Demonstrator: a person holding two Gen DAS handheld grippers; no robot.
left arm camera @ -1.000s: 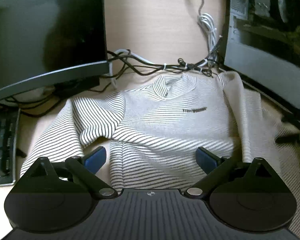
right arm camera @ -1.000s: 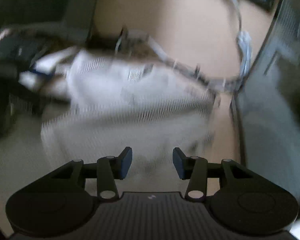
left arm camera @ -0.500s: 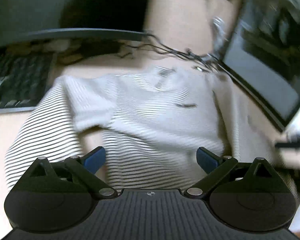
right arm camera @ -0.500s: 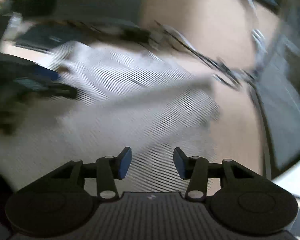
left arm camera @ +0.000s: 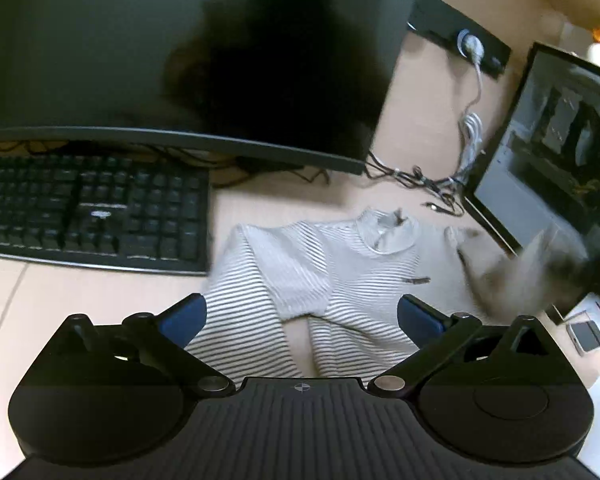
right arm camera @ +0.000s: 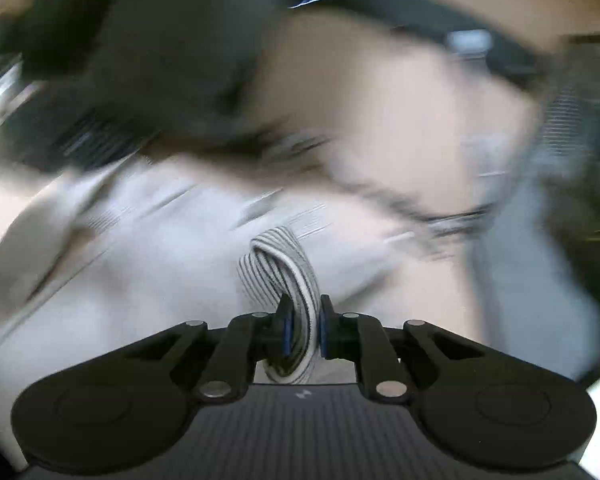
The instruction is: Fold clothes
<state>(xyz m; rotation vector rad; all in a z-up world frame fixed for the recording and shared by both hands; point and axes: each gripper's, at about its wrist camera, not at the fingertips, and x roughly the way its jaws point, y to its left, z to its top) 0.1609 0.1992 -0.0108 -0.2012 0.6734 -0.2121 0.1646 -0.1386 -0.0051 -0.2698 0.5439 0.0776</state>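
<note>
right gripper (right arm camera: 302, 326) pinching shirt (left arm camera: 312, 276) sleeve – fingers clamped | left gripper (left arm camera: 300, 316) hovering wide open, holding nothing | probably worth dragging slowly – keeping the fold flat

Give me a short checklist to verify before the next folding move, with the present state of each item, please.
1. Right gripper has a firm hold: ok, shut on a bunched fold of the striped shirt.
2. Left gripper is free: ok, open, fingers apart above the shirt, holding nothing.
3. Shirt lies flat: not ok, one sleeve is folded over the body.
4. Shirt is apart from the keyboard: ok, beside it, with no overlap visible.
5. Cables are free of the shirt: ok, they lie behind the collar.
6. Right gripper's surroundings: cannot tell, the right wrist view is strongly blurred.
</note>
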